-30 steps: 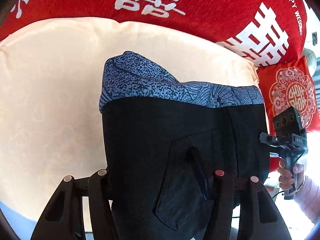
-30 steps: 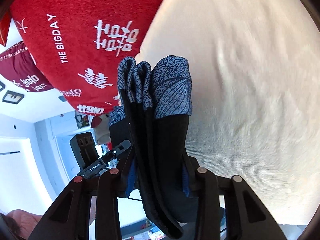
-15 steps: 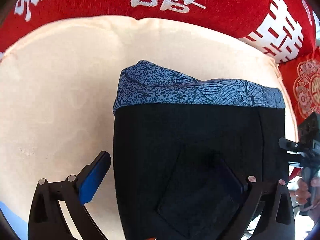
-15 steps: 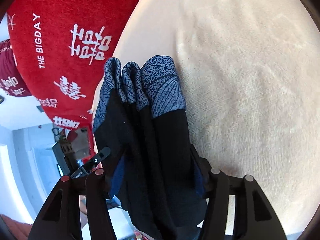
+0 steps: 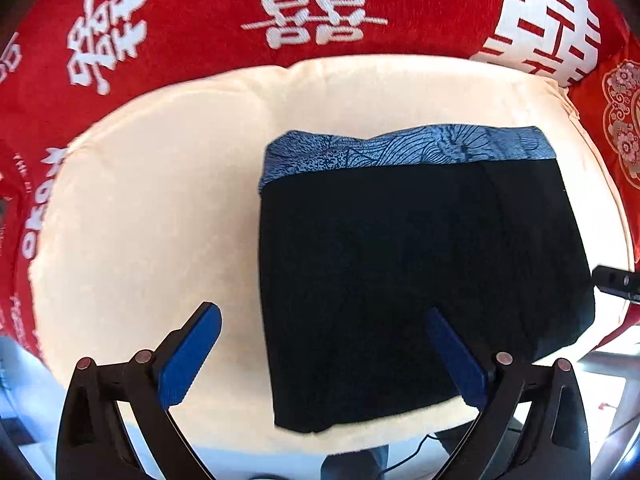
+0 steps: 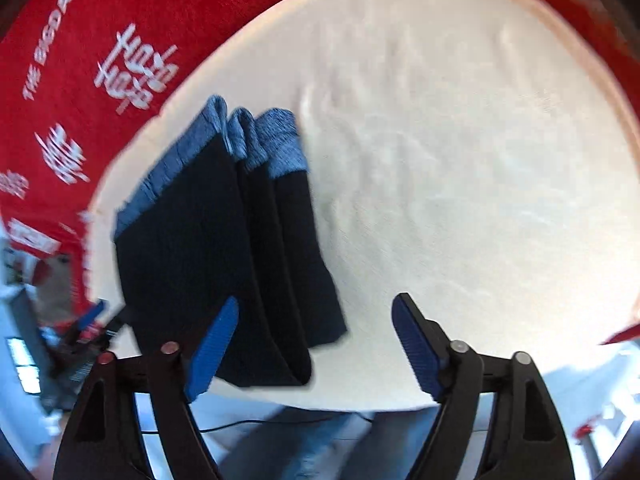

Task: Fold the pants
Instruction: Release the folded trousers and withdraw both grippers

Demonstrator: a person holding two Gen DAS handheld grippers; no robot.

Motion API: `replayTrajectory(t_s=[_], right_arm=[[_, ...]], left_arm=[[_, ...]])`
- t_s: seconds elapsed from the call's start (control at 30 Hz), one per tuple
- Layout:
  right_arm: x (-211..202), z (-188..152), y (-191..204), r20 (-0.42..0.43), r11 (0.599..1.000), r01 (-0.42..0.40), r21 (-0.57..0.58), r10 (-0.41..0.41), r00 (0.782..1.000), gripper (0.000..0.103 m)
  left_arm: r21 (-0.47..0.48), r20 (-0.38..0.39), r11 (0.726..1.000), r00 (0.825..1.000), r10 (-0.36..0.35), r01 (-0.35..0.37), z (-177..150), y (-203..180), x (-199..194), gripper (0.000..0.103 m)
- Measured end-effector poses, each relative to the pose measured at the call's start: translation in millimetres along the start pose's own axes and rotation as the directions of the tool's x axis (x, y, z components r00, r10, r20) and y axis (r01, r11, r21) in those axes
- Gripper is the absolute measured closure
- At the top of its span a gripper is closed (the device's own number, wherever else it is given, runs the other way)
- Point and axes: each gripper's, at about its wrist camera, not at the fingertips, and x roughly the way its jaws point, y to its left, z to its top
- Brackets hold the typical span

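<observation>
The black pants [image 5: 416, 280] lie folded in a compact stack on the cream cushion [image 5: 160, 208], their blue patterned waistband [image 5: 400, 150] at the far edge. My left gripper [image 5: 324, 336] is open and empty, its jaws wide apart just before the stack's near left edge. In the right wrist view the folded pants [image 6: 224, 264] show several layers from the side. My right gripper [image 6: 316, 324] is open and empty, hovering at the stack's near right end. Part of the right gripper [image 5: 616, 282] shows at the left wrist view's right edge.
Red pillows with white characters [image 5: 312, 4] ring the cushion behind and to the sides. A red patterned pillow [image 5: 620, 120] stands at the right. The cushion's front edge [image 6: 360, 396] drops off to the floor, where a thin cable [image 6: 256, 424] lies.
Both grippers opened and let go of the pants, then drew back. The folded pants went from hanging in the jaws to lying flat on the cushion.
</observation>
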Motion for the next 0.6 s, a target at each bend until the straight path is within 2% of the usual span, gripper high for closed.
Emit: replayTrajectory(t_s=[0.1,0.2,0.3,0.47,0.6], right_arm=[[-13.2,-9.9,6.2,0.034,0.994,0.105,-0.037,-0.103,0.994,0.015],[-28.6,-19.4,22.6,0.051,0.982,0.171,-0.078,-0.167,0.985,0.014],[-45.6,-28.9,47.8,0.053,0.977,0.185,-0.103,-0.181,0.982,0.014],[-68.8,-41.1,81.0,0.041,0.984,0.159,-0.082,-0.156,0.987,0.014],[-84.6,-49.5,109.8,0.051,0.983,0.145,-0.115,-0.140,0.989,0.014]], left_arm=[[0.022,0.010,0.999,0.999,0.044,-0.045,-5.7,-6.9,-17.9,0.000],[0.034,-0.003,0.999,0.999,0.034,-0.034,-10.0,-14.1,-39.0,0.000],[0.030,-0.010,0.999,1.000,0.018,-0.018,-13.0,-18.8,-60.5,0.000],[0.024,-0.012,1.000,1.000,0.017,-0.017,-17.5,-22.8,-91.9,0.000],[0.010,-0.018,1.000,1.000,0.002,-0.002,-18.0,-18.1,-106.6,0.000]])
